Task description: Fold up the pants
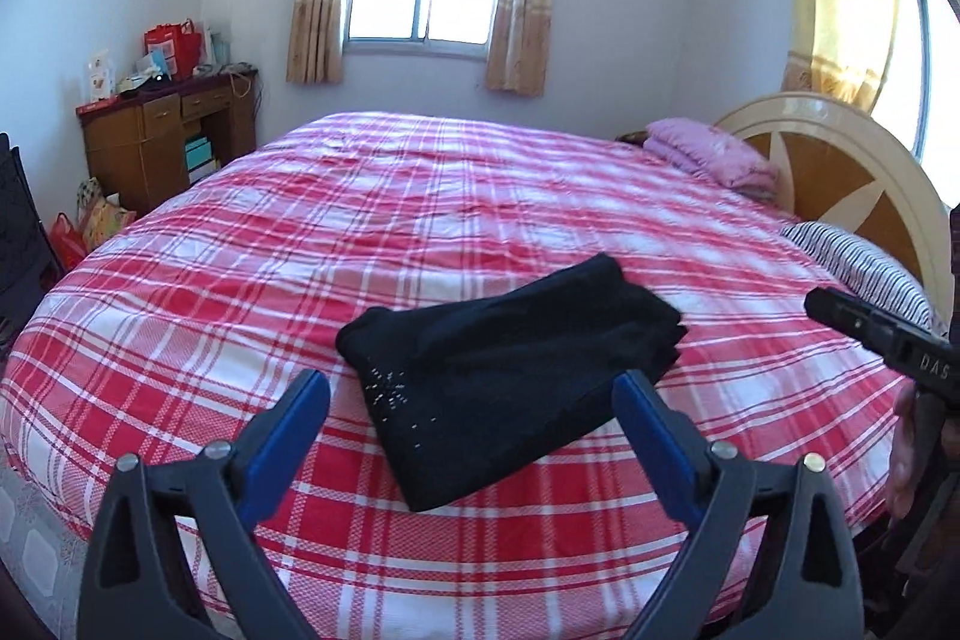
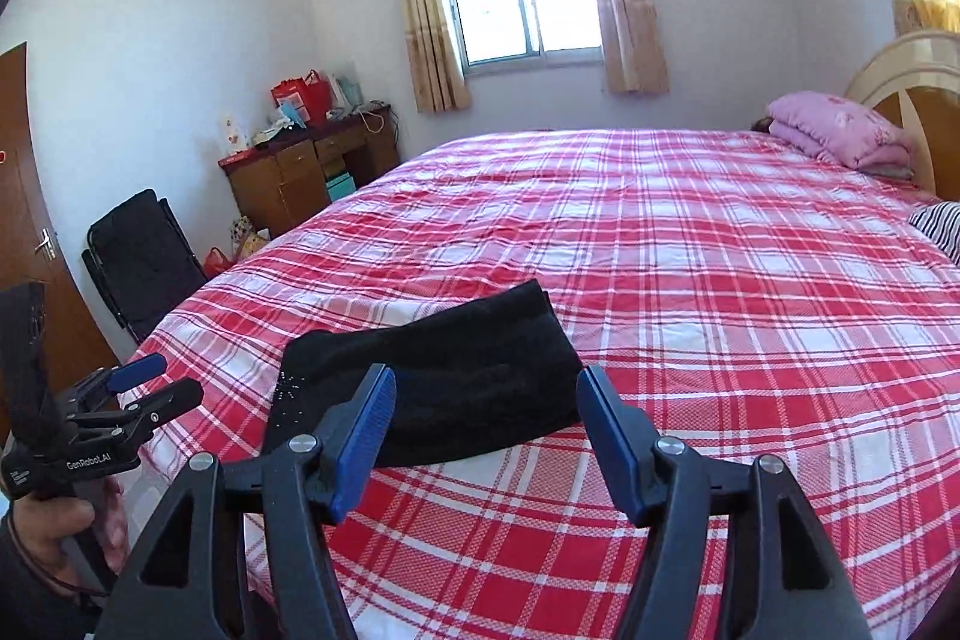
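Both hand-held grippers (image 1: 471, 391) (image 2: 486, 388) agape above folded pants (image 1: 510, 382).

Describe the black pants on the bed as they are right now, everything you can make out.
The black pants lie folded into a compact, roughly rectangular bundle on the red-and-white plaid bedsheet, near the bed's front edge. The fabric looks soft and matte, with stacked layers showing at the far end. A cluster of small shiny studs marks the near-left corner. Only the sheet touches them; the left gripper and right gripper are both open, with nothing between their fingers.
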Demonstrator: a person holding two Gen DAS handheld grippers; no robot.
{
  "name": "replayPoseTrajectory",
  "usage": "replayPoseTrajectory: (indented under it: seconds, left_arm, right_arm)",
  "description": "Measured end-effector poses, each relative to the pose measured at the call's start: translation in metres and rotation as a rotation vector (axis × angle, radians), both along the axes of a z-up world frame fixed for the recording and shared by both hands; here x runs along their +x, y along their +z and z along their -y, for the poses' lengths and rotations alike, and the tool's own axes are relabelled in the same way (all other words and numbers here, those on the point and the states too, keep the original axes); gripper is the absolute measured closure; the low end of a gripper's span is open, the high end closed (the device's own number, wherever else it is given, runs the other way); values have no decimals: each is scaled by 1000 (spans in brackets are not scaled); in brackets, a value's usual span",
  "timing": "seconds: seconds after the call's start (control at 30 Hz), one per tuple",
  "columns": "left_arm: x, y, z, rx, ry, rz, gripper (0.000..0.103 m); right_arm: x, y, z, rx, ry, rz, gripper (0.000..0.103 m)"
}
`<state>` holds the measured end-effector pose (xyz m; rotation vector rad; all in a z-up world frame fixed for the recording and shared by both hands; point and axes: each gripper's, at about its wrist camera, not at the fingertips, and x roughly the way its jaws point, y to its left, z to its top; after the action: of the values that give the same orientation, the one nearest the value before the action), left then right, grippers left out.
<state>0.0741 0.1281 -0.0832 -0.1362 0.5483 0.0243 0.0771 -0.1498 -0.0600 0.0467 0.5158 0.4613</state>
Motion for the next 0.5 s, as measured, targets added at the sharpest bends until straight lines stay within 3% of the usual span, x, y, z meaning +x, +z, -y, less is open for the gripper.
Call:
replayPoseTrajectory:
  seconds: [0.5]
  left_arm:
    - [-11, 15, -9, -25, 22, 55, 2]
  right_arm:
    - [-32, 20, -9, -34, -2, 76, 36]
